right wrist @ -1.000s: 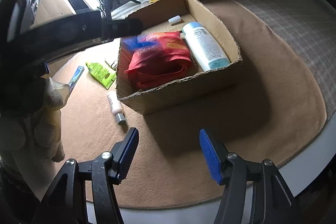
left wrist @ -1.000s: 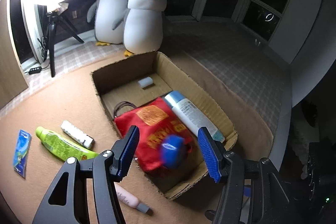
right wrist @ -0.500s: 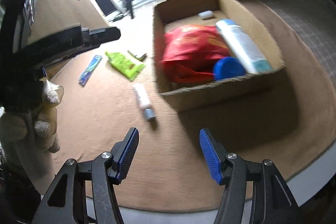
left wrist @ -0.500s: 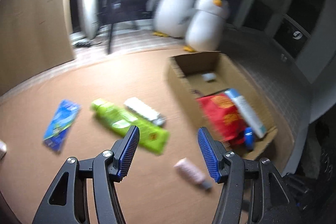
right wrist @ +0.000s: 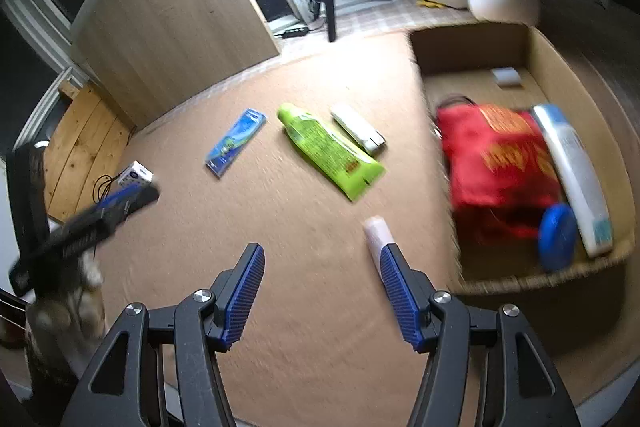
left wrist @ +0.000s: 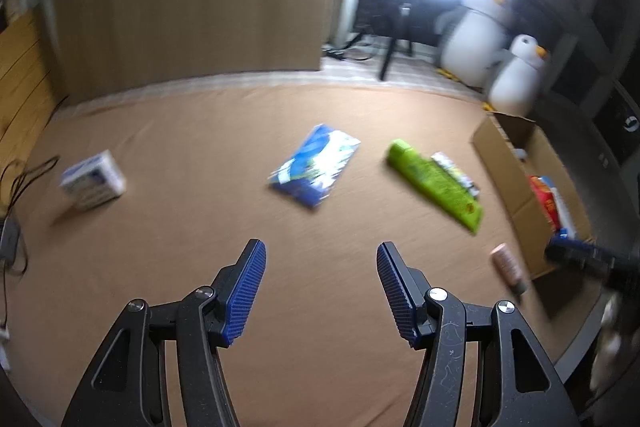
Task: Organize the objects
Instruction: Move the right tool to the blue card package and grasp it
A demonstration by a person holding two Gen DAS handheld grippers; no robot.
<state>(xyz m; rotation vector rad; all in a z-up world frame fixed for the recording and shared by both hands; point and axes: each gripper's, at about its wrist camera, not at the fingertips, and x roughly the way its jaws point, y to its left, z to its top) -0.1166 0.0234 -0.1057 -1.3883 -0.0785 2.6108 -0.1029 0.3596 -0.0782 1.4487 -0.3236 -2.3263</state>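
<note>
Both your grippers, left (left wrist: 321, 283) and right (right wrist: 322, 285), gape empty. Left of the box (right wrist: 568, 67) lie a green tube (right wrist: 330, 149) and a blue packet (right wrist: 235, 141).

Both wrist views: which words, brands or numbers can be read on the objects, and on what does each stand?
No text can be read.
Red bag: yellow print, blurred.
Green tube: label blurred.
Blue packet: print blurred.
Small white box: blue marking, too small.
White bottle: label unreadable.
</note>
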